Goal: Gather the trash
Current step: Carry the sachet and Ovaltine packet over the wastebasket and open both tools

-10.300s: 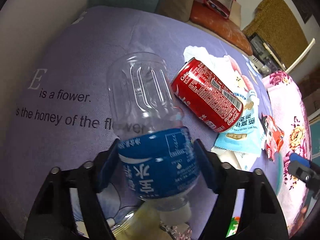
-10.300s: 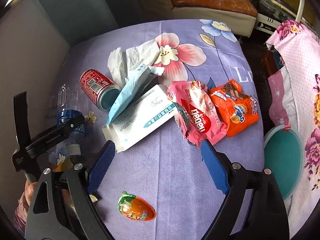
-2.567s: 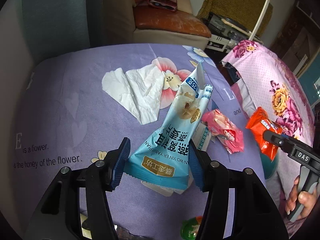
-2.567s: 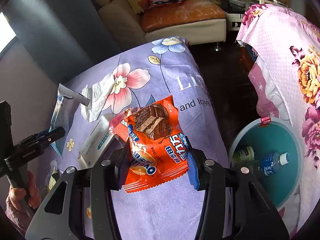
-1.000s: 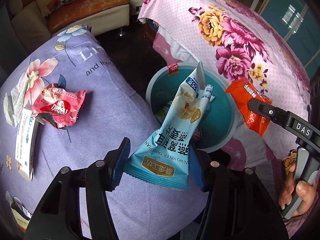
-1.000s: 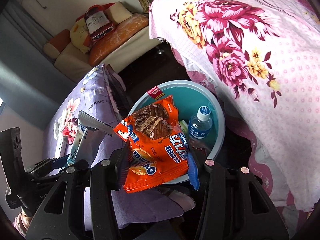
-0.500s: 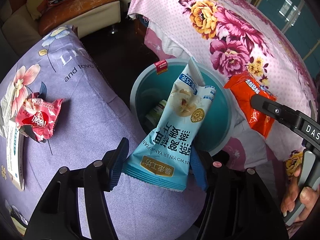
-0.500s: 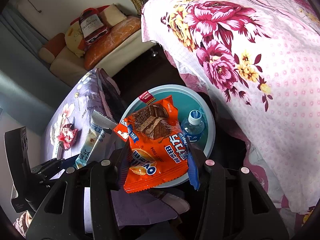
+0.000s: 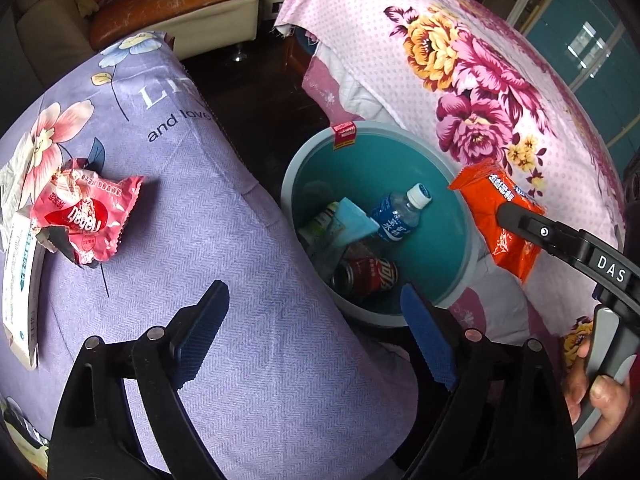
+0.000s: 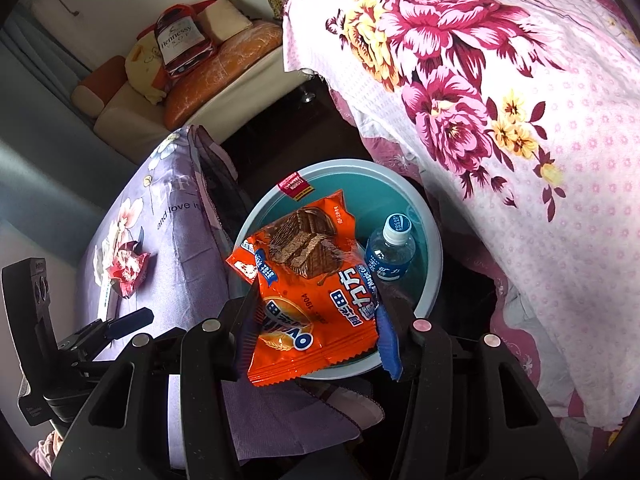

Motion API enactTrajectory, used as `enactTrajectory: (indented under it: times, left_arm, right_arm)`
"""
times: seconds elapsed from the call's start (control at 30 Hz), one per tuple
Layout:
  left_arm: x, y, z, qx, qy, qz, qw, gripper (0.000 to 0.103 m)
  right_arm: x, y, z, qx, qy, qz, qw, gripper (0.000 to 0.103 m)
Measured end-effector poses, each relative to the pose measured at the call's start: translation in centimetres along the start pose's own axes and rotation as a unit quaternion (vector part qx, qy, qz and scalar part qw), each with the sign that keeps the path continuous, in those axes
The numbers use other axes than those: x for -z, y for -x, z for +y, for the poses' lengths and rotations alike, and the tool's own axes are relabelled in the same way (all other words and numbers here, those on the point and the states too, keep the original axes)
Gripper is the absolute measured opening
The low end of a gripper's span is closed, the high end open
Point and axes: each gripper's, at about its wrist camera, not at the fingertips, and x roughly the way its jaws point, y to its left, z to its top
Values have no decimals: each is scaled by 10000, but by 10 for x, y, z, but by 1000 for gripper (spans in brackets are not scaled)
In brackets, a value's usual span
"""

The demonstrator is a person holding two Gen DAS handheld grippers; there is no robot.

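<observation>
My left gripper (image 9: pixel 312 304) hangs over the near rim of the teal bin (image 9: pixel 304 160); its jaws are opening and nothing is between them. The light-blue snack packet (image 9: pixel 352 216) lies inside the bin beside a blue-labelled bottle (image 9: pixel 396 216) and a red can (image 9: pixel 368 276). My right gripper (image 10: pixel 316 336) is shut on an orange wafer packet (image 10: pixel 308 292) and holds it above the bin (image 10: pixel 432 240); that packet (image 9: pixel 492 216) also shows at the bin's right edge in the left wrist view.
A pink wrapper (image 9: pixel 84 216), a white box (image 9: pixel 20 280) and a crumpled tissue (image 9: pixel 16 176) lie on the purple flowered tablecloth (image 9: pixel 240 360) left of the bin. A pink flowered cloth (image 9: pixel 480 80) drapes over furniture to the right. A sofa (image 10: pixel 168 92) stands behind.
The left jaws have spread and the light-blue packet has dropped from them into the bin. The right gripper still holds the orange packet over the bin.
</observation>
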Motion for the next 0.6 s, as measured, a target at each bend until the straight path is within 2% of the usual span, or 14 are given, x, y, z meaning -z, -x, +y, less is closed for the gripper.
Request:
enactTrajectory:
  times: [0.6]
  left_arm:
    - [19,20,34,153,298,-57,9994,89]
  right_arm:
    - [4,-23,29,90,269,290,9992,50]
